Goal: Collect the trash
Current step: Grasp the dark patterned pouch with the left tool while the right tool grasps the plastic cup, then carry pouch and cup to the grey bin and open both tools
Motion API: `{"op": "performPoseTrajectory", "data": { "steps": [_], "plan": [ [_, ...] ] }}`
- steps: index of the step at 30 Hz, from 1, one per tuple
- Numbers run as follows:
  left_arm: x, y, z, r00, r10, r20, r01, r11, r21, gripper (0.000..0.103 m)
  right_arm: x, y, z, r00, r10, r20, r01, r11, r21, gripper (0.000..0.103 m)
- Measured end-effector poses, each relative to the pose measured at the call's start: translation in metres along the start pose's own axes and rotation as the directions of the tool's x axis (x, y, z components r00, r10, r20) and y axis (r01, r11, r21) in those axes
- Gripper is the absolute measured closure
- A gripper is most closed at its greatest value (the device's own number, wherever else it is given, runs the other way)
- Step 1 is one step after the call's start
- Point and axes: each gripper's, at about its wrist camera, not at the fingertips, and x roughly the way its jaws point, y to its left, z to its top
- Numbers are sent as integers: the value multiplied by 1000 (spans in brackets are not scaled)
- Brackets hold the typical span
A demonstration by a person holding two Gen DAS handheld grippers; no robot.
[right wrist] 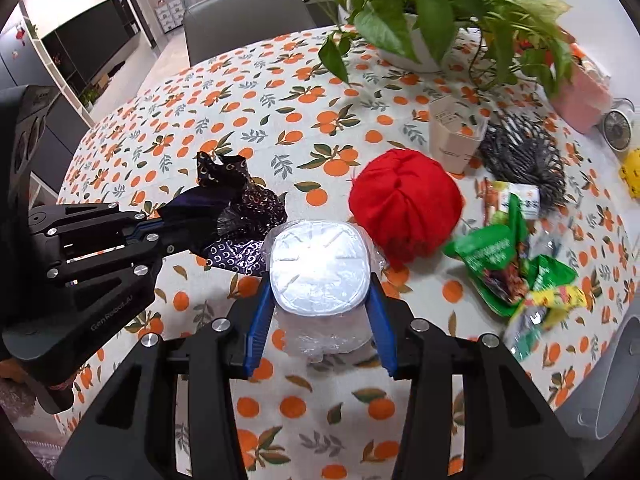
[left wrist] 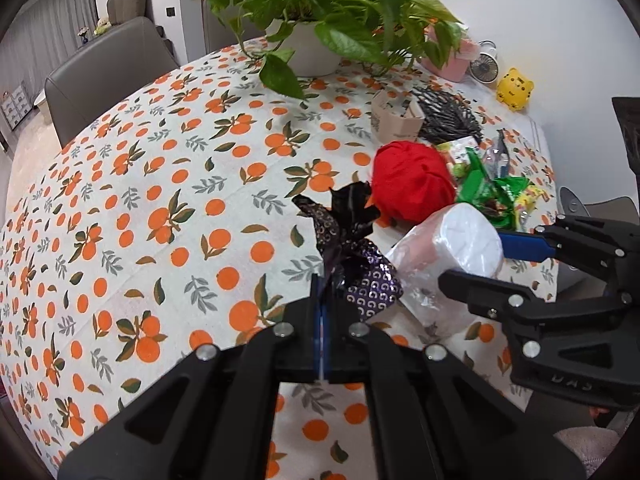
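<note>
The left gripper [left wrist: 324,292] angles steeply down over the table [left wrist: 160,208], its black fingers pressed together and clenched on the crumpled dark purple wrapper [left wrist: 352,248], whose foil fans out past the tips above the orange-print tablecloth. In the right wrist view the same gripper [right wrist: 168,236] reaches in from the left edge, the wrapper [right wrist: 236,216] bunched at its tips.

The right gripper [right wrist: 320,300] also tilts steeply down, jaws about halfway apart, blue pads pressed to either side of a white tissue roll in clear plastic [right wrist: 320,268]. It is grasping the roll, which lies just right of the wrapper and near the red cloth ball [right wrist: 404,208]. From the left wrist camera, this gripper [left wrist: 492,256] enters from the right with the roll [left wrist: 452,248] between its fingers.

The left view alone shows a yellow tiger figure [left wrist: 514,88] at the far right edge. The right view alone shows a dark wall cabinet [right wrist: 88,52] at the left. Green snack packets [right wrist: 508,264] lie in a loose heap to the right of the red ball.
</note>
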Motion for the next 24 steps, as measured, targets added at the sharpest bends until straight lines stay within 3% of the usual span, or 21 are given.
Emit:
{"op": "performPoseTrajectory", "data": {
  "steps": [10, 24],
  "plan": [
    [-35, -39, -8, 998, -21, 51, 18, 998, 64, 103, -48, -16, -28, 997, -37, 71, 32, 998, 59, 60],
    [-47, -128, 8, 993, -88, 84, 66, 969, 240, 103, -117, -90, -85, 975, -166, 148, 124, 959, 256, 60]
  ]
}}
